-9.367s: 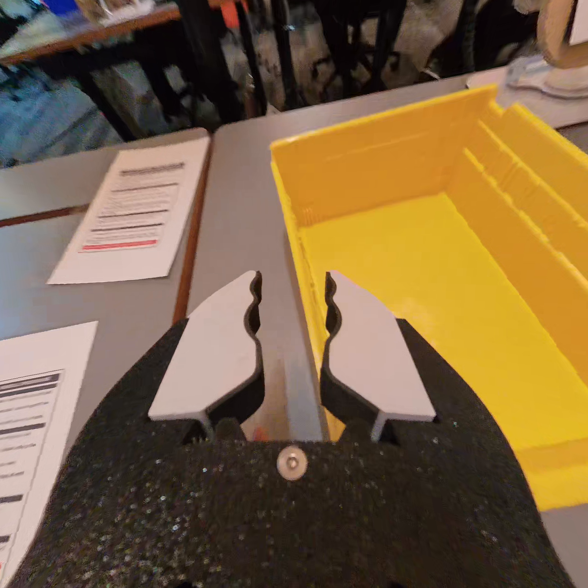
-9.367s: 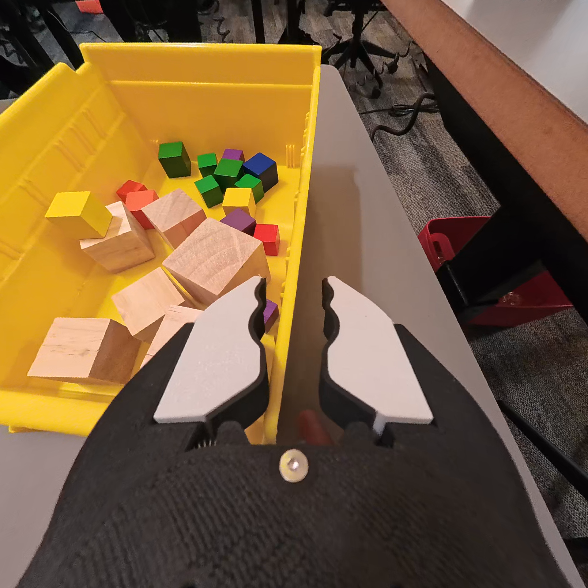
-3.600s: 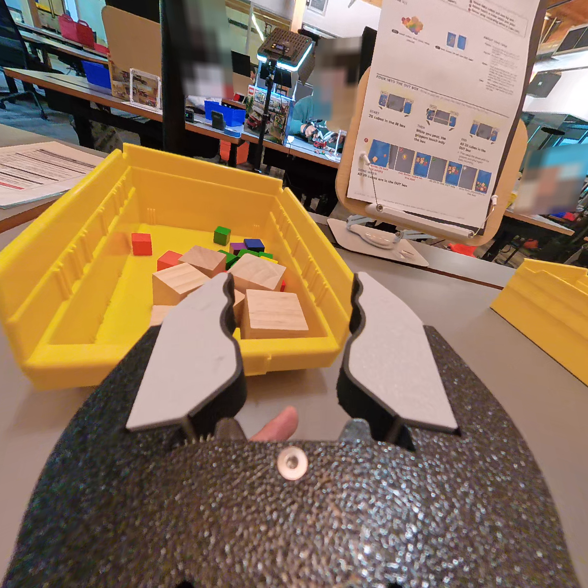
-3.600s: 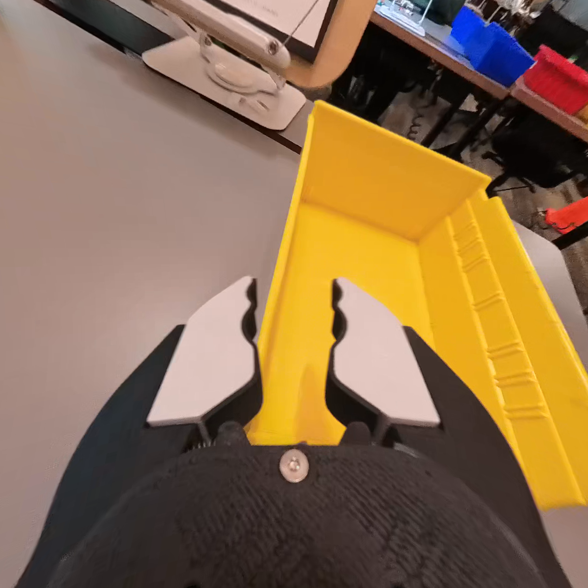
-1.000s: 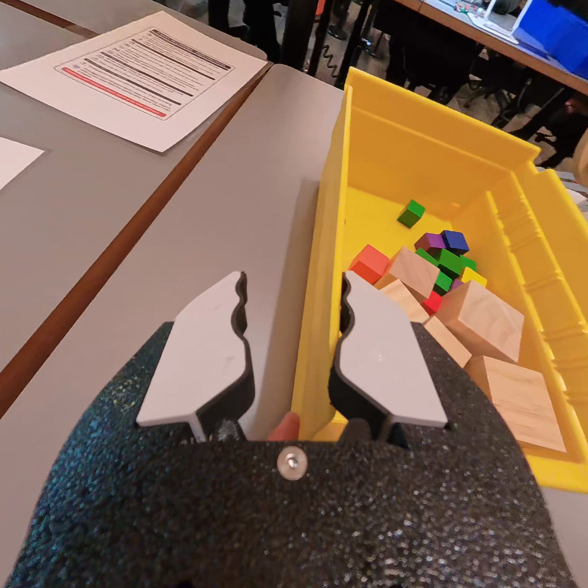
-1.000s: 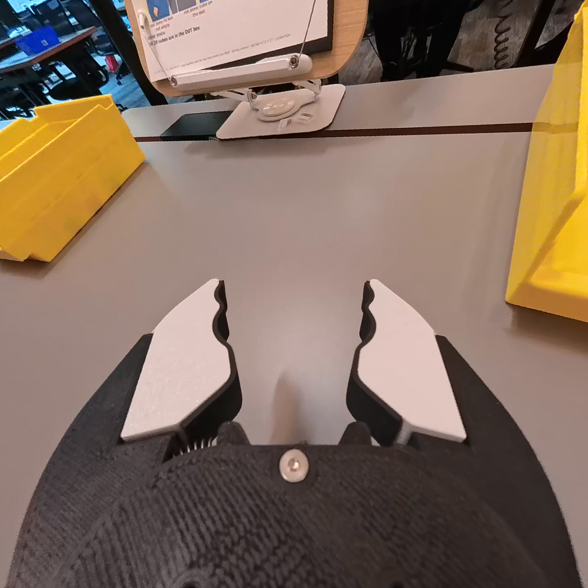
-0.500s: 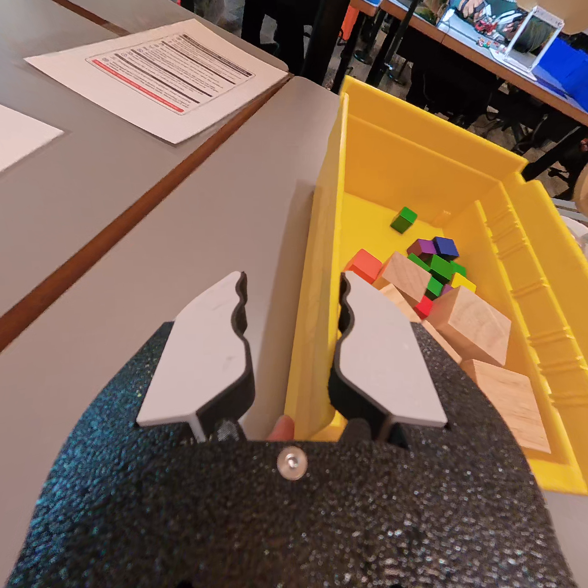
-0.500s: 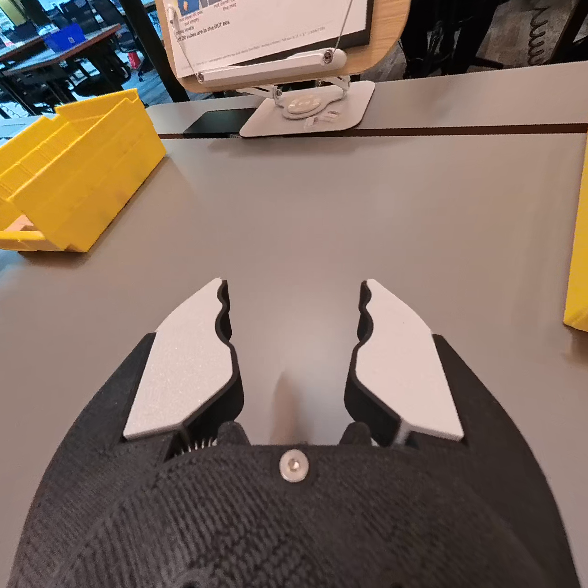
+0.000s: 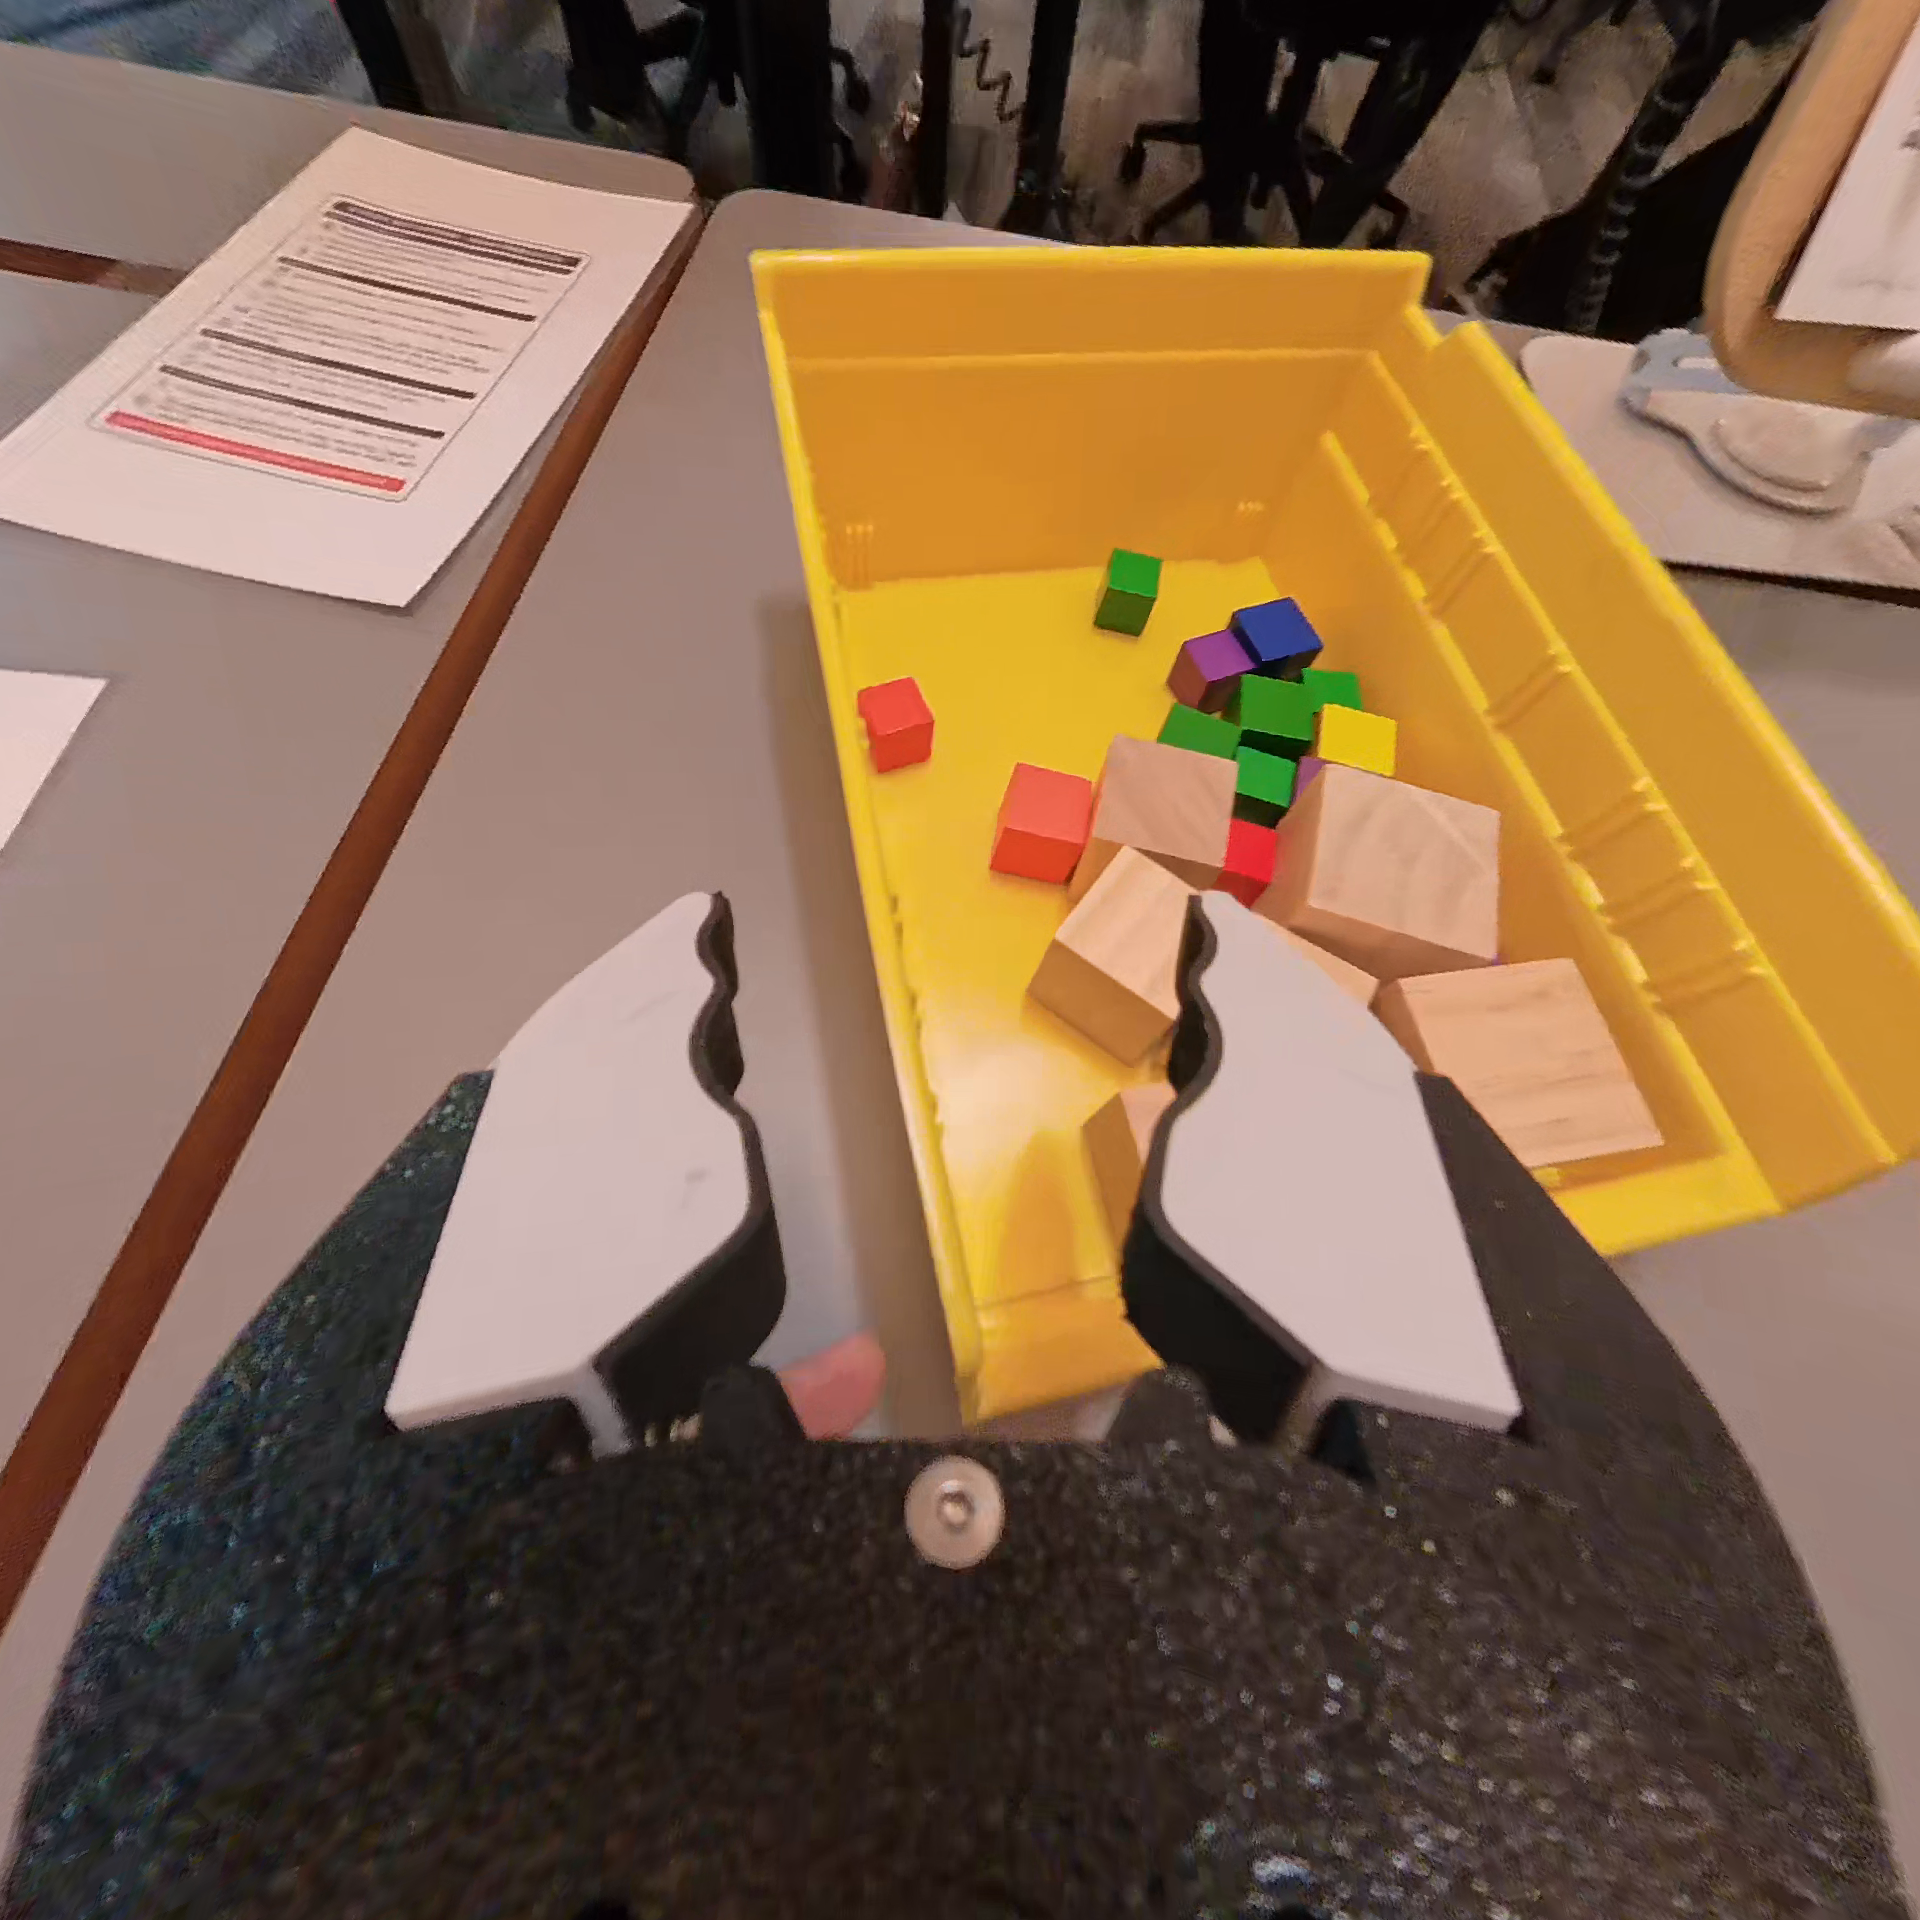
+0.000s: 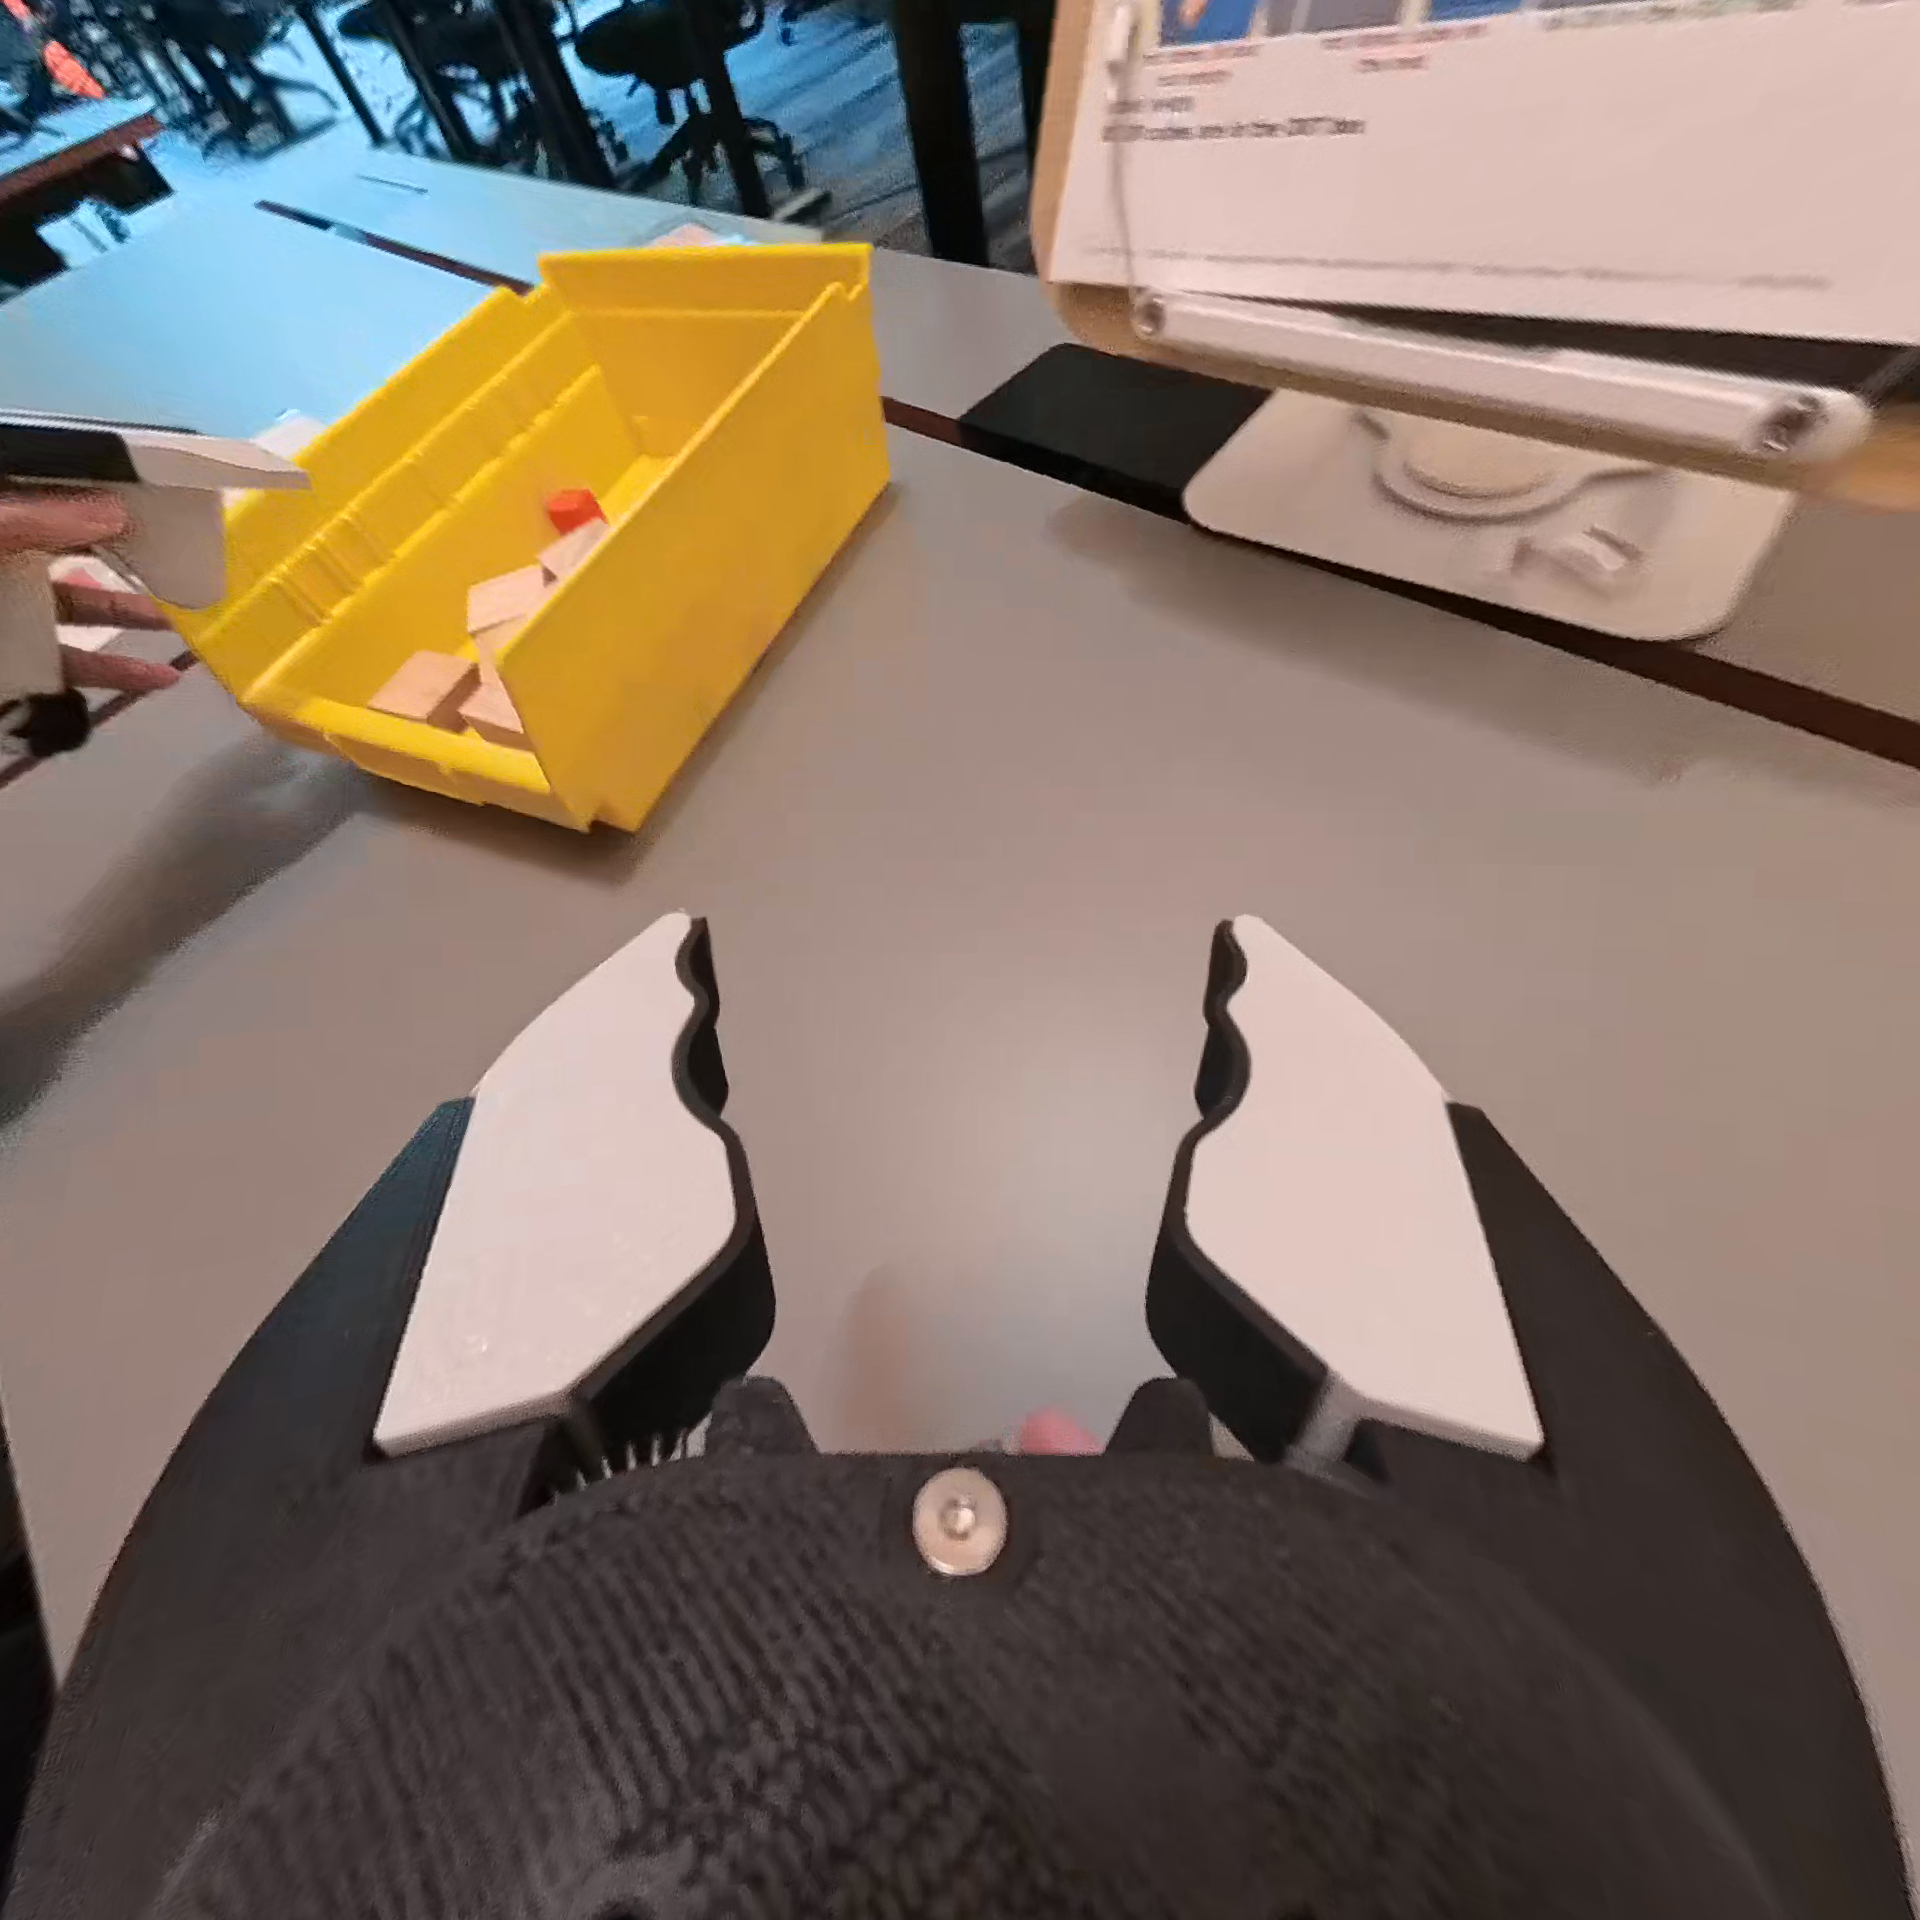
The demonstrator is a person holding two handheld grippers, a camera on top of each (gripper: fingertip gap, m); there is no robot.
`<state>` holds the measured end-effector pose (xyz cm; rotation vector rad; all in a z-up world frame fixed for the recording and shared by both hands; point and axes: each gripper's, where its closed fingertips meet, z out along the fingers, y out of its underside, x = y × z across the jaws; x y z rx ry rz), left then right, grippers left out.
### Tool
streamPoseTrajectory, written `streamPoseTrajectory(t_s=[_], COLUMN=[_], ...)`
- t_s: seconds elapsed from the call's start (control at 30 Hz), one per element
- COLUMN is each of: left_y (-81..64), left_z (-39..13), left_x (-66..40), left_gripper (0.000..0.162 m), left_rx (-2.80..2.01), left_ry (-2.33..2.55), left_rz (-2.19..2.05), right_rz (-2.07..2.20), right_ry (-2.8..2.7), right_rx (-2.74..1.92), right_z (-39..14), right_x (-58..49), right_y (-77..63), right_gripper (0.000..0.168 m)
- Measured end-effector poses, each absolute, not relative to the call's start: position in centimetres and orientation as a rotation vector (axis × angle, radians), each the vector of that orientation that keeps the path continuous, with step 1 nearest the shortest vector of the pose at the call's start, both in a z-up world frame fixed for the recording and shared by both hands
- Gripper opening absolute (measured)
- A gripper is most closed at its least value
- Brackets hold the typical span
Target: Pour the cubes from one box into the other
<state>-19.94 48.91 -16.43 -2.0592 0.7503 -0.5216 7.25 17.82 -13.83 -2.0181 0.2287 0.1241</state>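
Observation:
A yellow box (image 9: 1039, 436) stands on the grey table and holds several plain wooden cubes (image 9: 1392, 862) and several small coloured cubes (image 9: 1268, 707). My left gripper (image 9: 956, 925) is open, with one finger on each side of the box's left wall near its near corner, not gripping it. My right gripper (image 10: 956, 935) is open and empty over bare table. In the right wrist view the same box (image 10: 675, 520) sits to the far left, with the left gripper (image 10: 187, 478) and a hand beside it. The second box is not in view.
A clipboard stand (image 10: 1475, 520) with a printed sheet stands at the back right, a black flat object (image 10: 1101, 436) beside it. A printed paper (image 9: 332, 353) lies on the neighbouring table to the left, past a brown seam (image 9: 416, 727).
My left gripper has opened wider around the box's wall and lifted to look down into the box. My right gripper has swung left; the other box has left its view.

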Motion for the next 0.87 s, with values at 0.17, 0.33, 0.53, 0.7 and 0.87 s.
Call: streamPoseTrajectory(t_s=[0.17, 0.33, 0.53, 0.7, 0.87], left_y=[49.3, 51.8, 53.8, 54.8, 56.1], left_z=[-15.3, -15.3, -17.5, -20.1, -21.4], left_x=[-19.2, -18.9, -18.3, -17.7, -16.5], left_gripper=[0.081, 0.08, 0.076, 0.066, 0.066], left_rx=[-2.154, -2.249, -2.402, -2.47, -2.487], left_ry=[0.875, 0.974, 1.043, 1.104, 1.134], left_rz=[-0.508, -0.409, -0.412, -0.389, -0.346], right_rz=[0.174, 0.263, 0.287, 0.31, 0.387], right_ry=[0.163, 0.189, 0.292, 0.263, 0.348], right_rx=[-2.066, -2.101, -2.211, -2.319, -2.304], right_z=[-12.2, -12.1, -16.5, -21.1, -22.5], right_x=[5.2, 2.3, 0.1, -1.9, -1.7], right_y=[26.1, 35.4, 43.2, 45.5, 47.4], right_gripper=[0.093, 0.093, 0.088, 0.079, 0.077])
